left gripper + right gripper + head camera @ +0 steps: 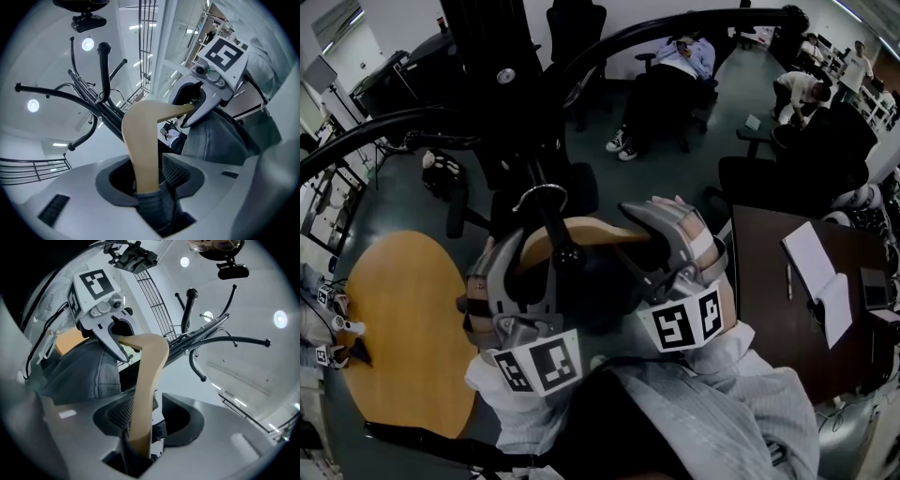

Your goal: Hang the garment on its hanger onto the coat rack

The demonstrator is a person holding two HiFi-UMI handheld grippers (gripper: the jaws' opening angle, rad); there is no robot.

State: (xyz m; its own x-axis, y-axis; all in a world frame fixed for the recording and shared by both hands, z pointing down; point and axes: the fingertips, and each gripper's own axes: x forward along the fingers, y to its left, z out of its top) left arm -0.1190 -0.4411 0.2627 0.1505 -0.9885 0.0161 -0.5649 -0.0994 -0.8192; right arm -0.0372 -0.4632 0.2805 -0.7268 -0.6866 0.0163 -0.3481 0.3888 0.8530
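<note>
A wooden hanger carries a grey garment that drapes down toward me. Its metal hook sits right by the black coat rack; I cannot tell whether it rests on an arm. My left gripper is around the hanger's left arm, jaws open, with a gap beside the wood. My right gripper is around the right arm, also open. Each gripper view shows the other gripper, the grey cloth and the rack's arms.
A round wooden table stands lower left. A dark desk with an open notebook is at right. Black office chairs and seated people are behind. Curved rack arms sweep overhead.
</note>
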